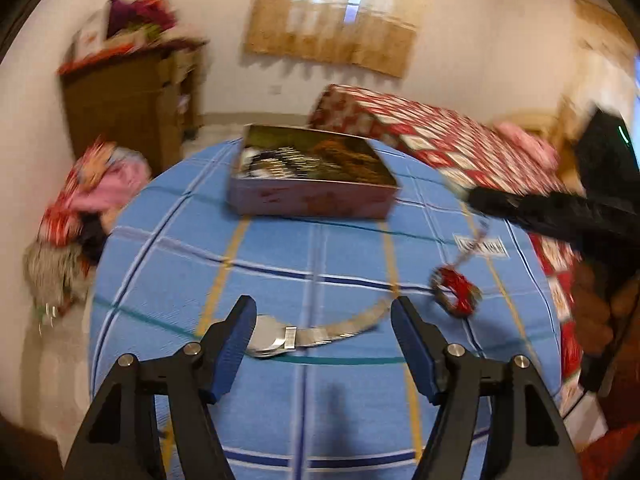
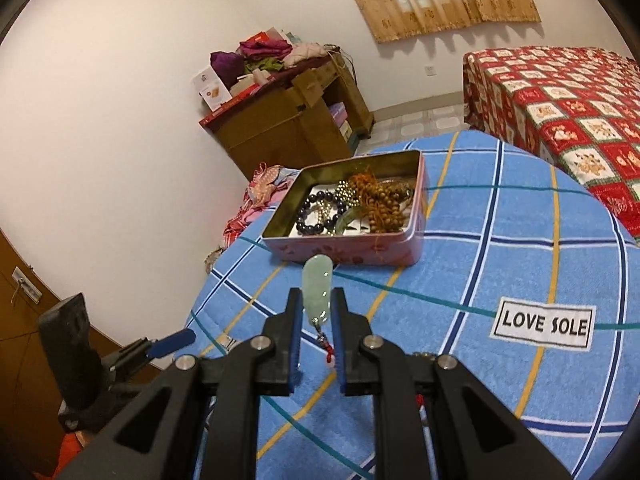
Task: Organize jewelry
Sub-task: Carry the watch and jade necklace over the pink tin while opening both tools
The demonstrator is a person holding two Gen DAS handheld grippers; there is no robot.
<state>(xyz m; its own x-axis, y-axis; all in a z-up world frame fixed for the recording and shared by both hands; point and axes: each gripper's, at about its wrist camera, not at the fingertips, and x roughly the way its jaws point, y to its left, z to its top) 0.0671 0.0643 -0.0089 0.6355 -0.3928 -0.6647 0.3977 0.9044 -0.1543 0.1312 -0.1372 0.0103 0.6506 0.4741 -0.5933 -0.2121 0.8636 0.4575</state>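
Observation:
An open pink tin (image 1: 312,200) (image 2: 352,246) with several bead bracelets (image 2: 316,210) stands on the blue plaid cloth (image 1: 280,248). My left gripper (image 1: 322,320) is open low over a silver watch (image 1: 276,338) lying between its fingers. My right gripper (image 2: 316,304) is shut on a pale green jade pendant (image 2: 317,294) and holds it above the cloth, short of the tin. In the left wrist view the right gripper (image 1: 560,212) comes in from the right, with the pendant's cord and a red tassel (image 1: 456,286) hanging from it.
A white "LOVE SOLE" label (image 2: 543,327) is sewn on the cloth. A bed with a red patterned cover (image 2: 560,100) stands to the right. A brown cabinet (image 2: 288,120) piled with clothes stands by the wall. Bundled fabric (image 1: 92,196) lies on the floor at left.

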